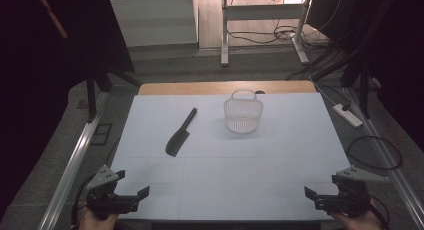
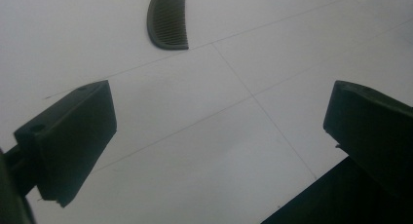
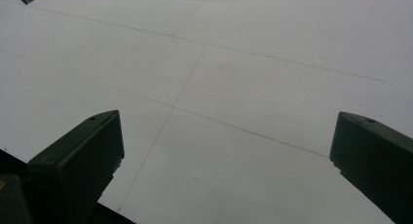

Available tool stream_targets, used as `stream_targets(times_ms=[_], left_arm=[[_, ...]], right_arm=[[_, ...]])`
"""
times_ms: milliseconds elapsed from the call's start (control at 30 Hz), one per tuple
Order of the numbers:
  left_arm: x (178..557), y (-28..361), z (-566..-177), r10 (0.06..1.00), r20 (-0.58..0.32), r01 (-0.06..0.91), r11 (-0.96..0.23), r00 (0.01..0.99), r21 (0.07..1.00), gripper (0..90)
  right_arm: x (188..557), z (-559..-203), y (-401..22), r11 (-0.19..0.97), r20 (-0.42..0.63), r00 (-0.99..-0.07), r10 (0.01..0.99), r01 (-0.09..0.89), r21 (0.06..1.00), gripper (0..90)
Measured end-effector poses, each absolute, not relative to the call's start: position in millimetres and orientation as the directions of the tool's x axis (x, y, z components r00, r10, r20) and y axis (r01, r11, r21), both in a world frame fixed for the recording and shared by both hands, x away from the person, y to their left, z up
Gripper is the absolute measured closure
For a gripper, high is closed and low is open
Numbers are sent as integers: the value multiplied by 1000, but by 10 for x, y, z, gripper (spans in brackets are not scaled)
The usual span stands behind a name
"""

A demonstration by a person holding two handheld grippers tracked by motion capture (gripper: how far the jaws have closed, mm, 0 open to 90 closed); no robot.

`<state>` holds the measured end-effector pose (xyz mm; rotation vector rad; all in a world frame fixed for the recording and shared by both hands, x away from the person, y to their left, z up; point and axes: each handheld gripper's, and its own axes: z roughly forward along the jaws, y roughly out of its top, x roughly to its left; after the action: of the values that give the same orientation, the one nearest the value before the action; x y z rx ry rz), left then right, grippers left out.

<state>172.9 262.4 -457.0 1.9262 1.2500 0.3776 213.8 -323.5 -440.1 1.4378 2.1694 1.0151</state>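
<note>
I have the left gripper at the near left corner of the table, jaws spread wide with nothing between them, and the right gripper at the near right corner, equally spread and empty. The black comb lies flat left of centre, well apart from both. A white mesh basket stands near the comb's handle end.

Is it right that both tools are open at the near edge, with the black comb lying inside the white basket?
Not quite. Both the left tool and right tool are open at the near edge, but the black comb lies on the white mat, left of the white basket and apart from it. The high view shows this.
</note>
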Motion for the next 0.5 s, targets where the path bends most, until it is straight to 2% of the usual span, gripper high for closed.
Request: stream_targets(times_ms=[500], left_arm=[[1743,2627,-4573,868,-172,642,-198,466,741,3]], right_arm=[[2126,-4399,-3208,260,77,-448,891,642,722,0]])
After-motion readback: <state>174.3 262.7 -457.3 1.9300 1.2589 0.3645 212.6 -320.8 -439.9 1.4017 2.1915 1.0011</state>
